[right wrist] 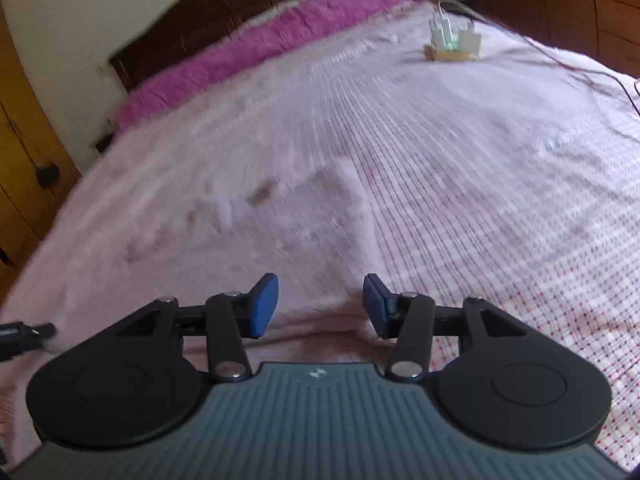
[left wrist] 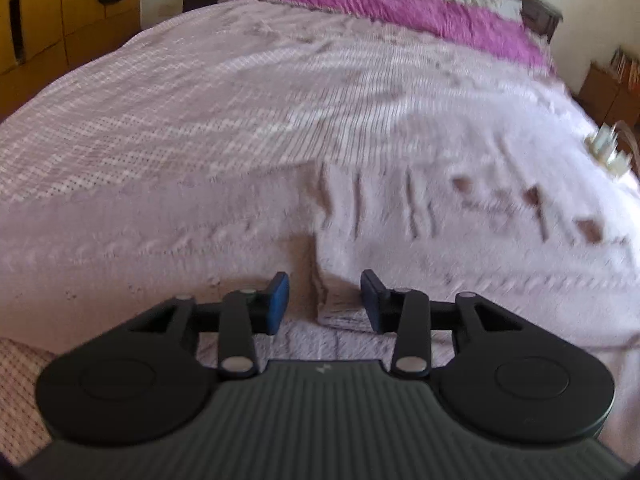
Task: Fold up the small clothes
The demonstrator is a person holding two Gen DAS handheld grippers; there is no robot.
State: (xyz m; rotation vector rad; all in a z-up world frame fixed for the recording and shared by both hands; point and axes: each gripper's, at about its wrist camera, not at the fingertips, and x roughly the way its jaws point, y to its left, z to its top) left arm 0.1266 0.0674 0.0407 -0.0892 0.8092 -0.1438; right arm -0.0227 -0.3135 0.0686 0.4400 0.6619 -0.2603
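garment edge under both grippers, jaws apart, nothing held

left gripper (left wrist: 324, 300) sits low over the near edge of the bed (left wrist: 200, 120), blue pads parted, no cloth pinched; a folded garment edge lies in the gap below them but the pads do not press on it. right gripper (right wrist: 320, 306) likewise half open and empty, pale cloth passing under the gap. no earlier view, so only the present stance is told.

pale pink knit garment (left wrist: 460, 220) lies just ahead and to the right of the left gripper in the left wrist view, with vertical ribs and small holes, blurred. in the right wrist view the same garment (right wrist: 256, 216) lies ahead and to the left. so it sits between the two hands, spread across the near part of the bed; its long axis appears to run side to side along the near edge, though blur makes that unsure. both hands look about equally near.

farther off, a white plug strip (right wrist: 454, 42) near the far right of the bed, magenta blanket (left wrist: 380, 4) at the headboard end.

judgement: next grab needs each hand to drop onto its own side's edge.
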